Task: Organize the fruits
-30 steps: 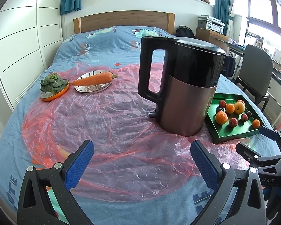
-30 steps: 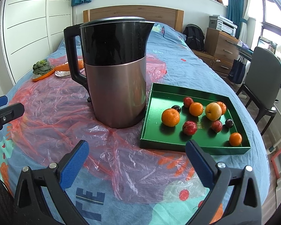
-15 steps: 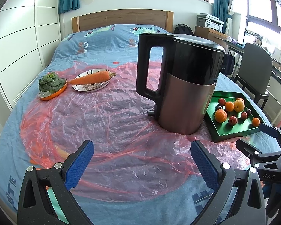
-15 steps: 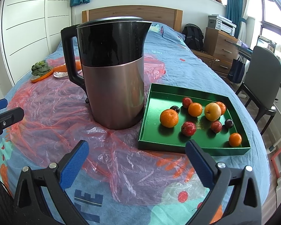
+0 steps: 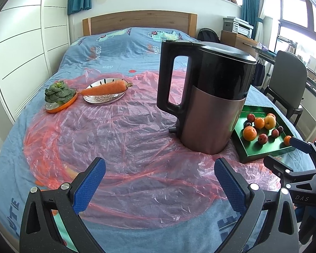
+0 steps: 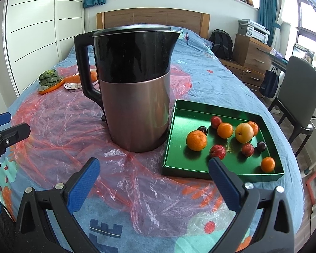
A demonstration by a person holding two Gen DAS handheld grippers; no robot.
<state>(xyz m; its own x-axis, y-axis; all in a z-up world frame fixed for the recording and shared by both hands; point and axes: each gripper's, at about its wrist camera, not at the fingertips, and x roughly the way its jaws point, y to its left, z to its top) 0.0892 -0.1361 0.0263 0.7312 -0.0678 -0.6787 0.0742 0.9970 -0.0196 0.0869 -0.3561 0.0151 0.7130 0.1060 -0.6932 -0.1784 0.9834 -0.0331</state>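
Observation:
A green tray [image 6: 202, 169] lies on the bed to the right of a kettle and holds several small fruits: oranges [image 6: 196, 140], red plums [image 6: 217, 151] and a yellow apricot [image 6: 244, 132]. The tray also shows in the left wrist view [image 5: 261, 151]. My right gripper [image 6: 154, 174] is open and empty, low over the plastic sheet in front of the kettle and tray. My left gripper [image 5: 160, 172] is open and empty over the sheet, left of the kettle. The right gripper also shows at the right edge of the left wrist view [image 5: 288, 154].
A tall black and copper kettle [image 6: 134, 88] stands mid-bed beside the tray. A carrot on a silver plate [image 5: 104, 88] and a green vegetable on an orange plate [image 5: 58, 94] sit far left. Pink plastic sheet [image 5: 115, 139] covers the blue bedspread. A chair [image 6: 299, 97] stands right.
Both grippers have drawn back slightly from the kettle and tray; the scene looks a little farther. Both stay open and empty.

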